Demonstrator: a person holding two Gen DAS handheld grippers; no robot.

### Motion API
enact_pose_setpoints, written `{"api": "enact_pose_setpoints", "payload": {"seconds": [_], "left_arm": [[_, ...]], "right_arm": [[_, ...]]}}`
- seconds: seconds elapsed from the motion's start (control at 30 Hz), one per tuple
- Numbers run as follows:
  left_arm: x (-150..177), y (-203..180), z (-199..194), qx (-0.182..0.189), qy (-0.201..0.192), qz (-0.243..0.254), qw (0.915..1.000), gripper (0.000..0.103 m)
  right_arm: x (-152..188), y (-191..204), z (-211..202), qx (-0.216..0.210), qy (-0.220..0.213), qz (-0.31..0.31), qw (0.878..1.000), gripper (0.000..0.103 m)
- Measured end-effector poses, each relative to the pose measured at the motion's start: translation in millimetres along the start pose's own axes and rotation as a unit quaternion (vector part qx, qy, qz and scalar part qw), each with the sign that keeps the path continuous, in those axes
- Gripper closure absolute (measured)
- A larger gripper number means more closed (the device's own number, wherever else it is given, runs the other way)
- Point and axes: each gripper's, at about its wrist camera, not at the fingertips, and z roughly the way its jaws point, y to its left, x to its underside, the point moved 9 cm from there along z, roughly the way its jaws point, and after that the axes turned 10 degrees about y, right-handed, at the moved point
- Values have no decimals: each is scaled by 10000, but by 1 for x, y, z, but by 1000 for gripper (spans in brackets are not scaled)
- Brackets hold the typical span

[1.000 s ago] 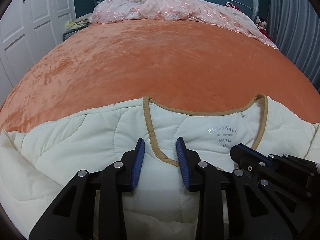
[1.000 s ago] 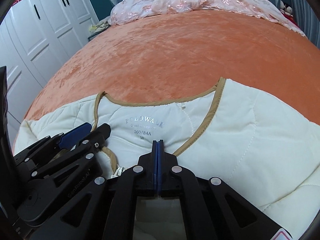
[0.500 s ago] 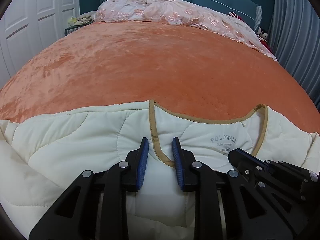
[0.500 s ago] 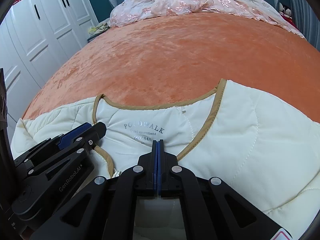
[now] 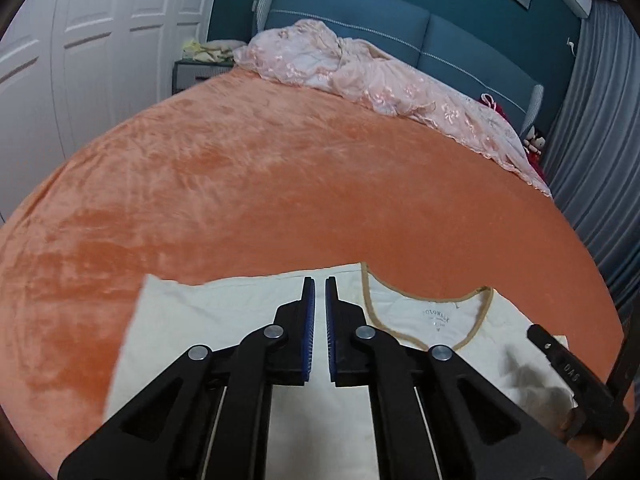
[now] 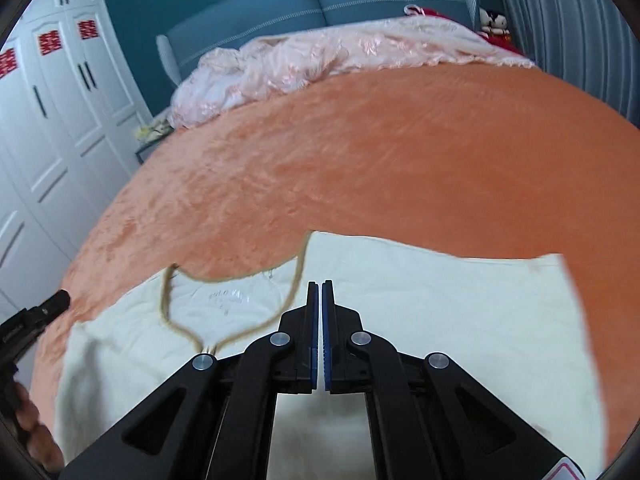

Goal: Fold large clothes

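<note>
A cream quilted jacket (image 5: 224, 320) with tan neckline trim (image 5: 370, 312) and a printed size label (image 5: 436, 316) lies flat on the orange bed cover (image 5: 280, 180). My left gripper (image 5: 320, 280) hangs above its left shoulder part, jaws closing to a thin slit with nothing between them. The right gripper's tip (image 5: 538, 334) shows at the right edge. In the right wrist view the jacket (image 6: 440, 300) spreads below my right gripper (image 6: 321, 283), which is shut and empty, just right of the neckline (image 6: 168, 300). The left gripper (image 6: 52, 304) pokes in at far left.
Pink lace bedding (image 5: 360, 72) is heaped along the blue headboard (image 5: 340, 24). White wardrobe doors (image 5: 80, 60) stand to the left and grey curtains (image 5: 600, 120) to the right. A bedside table (image 5: 196, 72) holds clutter. A hand (image 6: 32, 432) grips the left tool.
Both grippers have lifted up and back from the neckline, so the jacket looks smaller and lower. The left jaws have narrowed from a wide gap to a slit. The right stayed shut.
</note>
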Motion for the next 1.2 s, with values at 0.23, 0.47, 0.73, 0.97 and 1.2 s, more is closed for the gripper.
{"api": "enact_pose_setpoints", "payload": {"seconds": [0.23,0.47,0.73,0.97,1.2], "left_arm": [[125,89,-105,-24,864,-106,9962,98],[278,167,-173,-56,1814,-1070,9776,55],[319,160,-183,91,1629,-1540,9745,16],[325,138,-175,-199,1625,-1063,9808,35],[316,123,-199,-12,1608,-941,9825,89]], "right_arm": [[126,-95,-141,56,327,169,9993,86],[287,-181,-243,346,951,1111,9886,50],[354,-180,-240,-97,1260,1718,9770,35],[344,-156,-226,-490,1079,1898,9746,39],[334,-145,-229,-575,1118,1874,9742,96]]}}
